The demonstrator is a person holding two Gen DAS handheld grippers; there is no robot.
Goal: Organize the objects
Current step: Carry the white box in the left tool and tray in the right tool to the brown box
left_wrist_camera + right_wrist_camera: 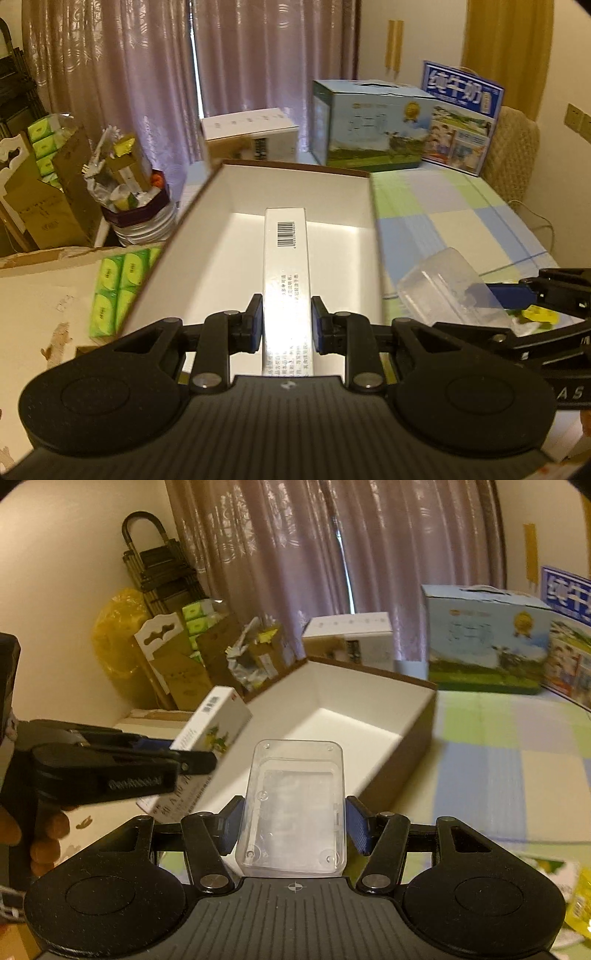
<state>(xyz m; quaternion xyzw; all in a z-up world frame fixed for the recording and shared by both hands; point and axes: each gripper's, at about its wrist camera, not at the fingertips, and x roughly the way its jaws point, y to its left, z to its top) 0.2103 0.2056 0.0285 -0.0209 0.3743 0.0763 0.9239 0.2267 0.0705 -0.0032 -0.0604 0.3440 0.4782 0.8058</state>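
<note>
The open cardboard box (295,229), brown outside and white inside, sits on the checked tablecloth (443,206) and nothing shows on the bare part of its floor that can be seen. Above its near end, the left gripper (286,325) has its jaws pinched narrow on a slim white carton (286,266) with a barcode, which points lengthwise over the box's interior. Just right of the box, the right gripper (293,825) holds a clear plastic case (293,808) between its blue pads, jaws partly spread to the case's width; nothing can be made out inside the case, and it hangs over the box's near rim. Beyond the box's far wall stand a white-and-tan carton (251,134), a blue-green milk carton with a carry handle (369,125) and a blue milk carton (461,118) against the curtain (147,74). Left of the box, green tissue packs (122,284) lie in a torn cardboard carton, and a round dark tub (136,214) is stuffed with wrappers and small packets.
</note>
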